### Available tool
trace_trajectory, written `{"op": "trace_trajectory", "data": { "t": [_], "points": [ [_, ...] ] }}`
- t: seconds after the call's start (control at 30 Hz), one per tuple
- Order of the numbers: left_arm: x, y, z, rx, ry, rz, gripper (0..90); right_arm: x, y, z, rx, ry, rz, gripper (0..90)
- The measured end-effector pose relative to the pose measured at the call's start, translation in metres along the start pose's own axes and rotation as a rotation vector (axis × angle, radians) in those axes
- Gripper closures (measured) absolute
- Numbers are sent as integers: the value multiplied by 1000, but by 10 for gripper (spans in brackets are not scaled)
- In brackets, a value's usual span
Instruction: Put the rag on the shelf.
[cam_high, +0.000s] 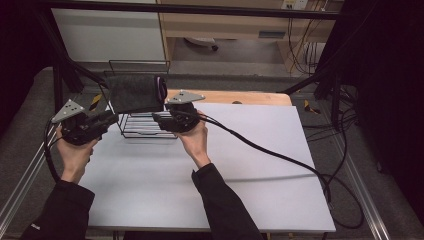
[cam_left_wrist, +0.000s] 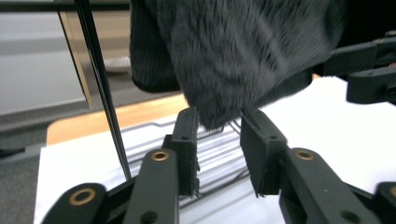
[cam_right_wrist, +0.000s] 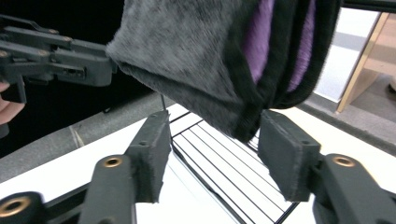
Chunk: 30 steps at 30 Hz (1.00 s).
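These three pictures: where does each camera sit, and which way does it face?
High view: above the table, facing forward and down; forearms, hands, both grippers.
Left gripper view: on the left gripper, facing the hanging grey cloth; own open jaws.
Right gripper view: on the right gripper, facing the cloth; own open jaws.
Shared: cloth and wire rack.

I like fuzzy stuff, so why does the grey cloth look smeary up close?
Left gripper view: the grey cloth is streaked with blur, jaws sharper. Right gripper view: cloth soft, purple lining clear. High view: dim room, bright white table.
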<state>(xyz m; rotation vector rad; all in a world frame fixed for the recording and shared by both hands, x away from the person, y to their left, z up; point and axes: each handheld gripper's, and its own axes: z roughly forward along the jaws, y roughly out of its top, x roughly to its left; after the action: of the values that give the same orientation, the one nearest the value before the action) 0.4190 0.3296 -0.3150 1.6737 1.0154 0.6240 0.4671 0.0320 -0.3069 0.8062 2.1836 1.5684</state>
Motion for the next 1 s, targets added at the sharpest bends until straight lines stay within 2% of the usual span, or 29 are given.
{"op": "trace_trajectory", "data": {
  "t": [0.23, 0.37, 0.5, 0.6, 0.83, 1.0],
  "points": [
    [-4, -9, 1, 55, -10, 1, 517, -8, -9, -14, 5, 37, 6, 256],
    [-9, -14, 1, 87, -35, -4, 434, -17, -14, -30, 4, 54, 31, 161],
    [-16, -19, 2, 114, -56, 9, 365, -27, -21, -48, 22, 67, 55, 103],
    [-22, -23, 3, 135, -64, 30, 308, -36, -30, -67, 45, 64, 68, 74],
    [-35, -40, 9, 175, -107, 39, 225, -58, -54, -107, 66, 52, 118, 39],
    [-44, -49, 13, 180, -116, 59, 175, -74, -78, -137, 83, 30, 144, 22]
  ]
}}
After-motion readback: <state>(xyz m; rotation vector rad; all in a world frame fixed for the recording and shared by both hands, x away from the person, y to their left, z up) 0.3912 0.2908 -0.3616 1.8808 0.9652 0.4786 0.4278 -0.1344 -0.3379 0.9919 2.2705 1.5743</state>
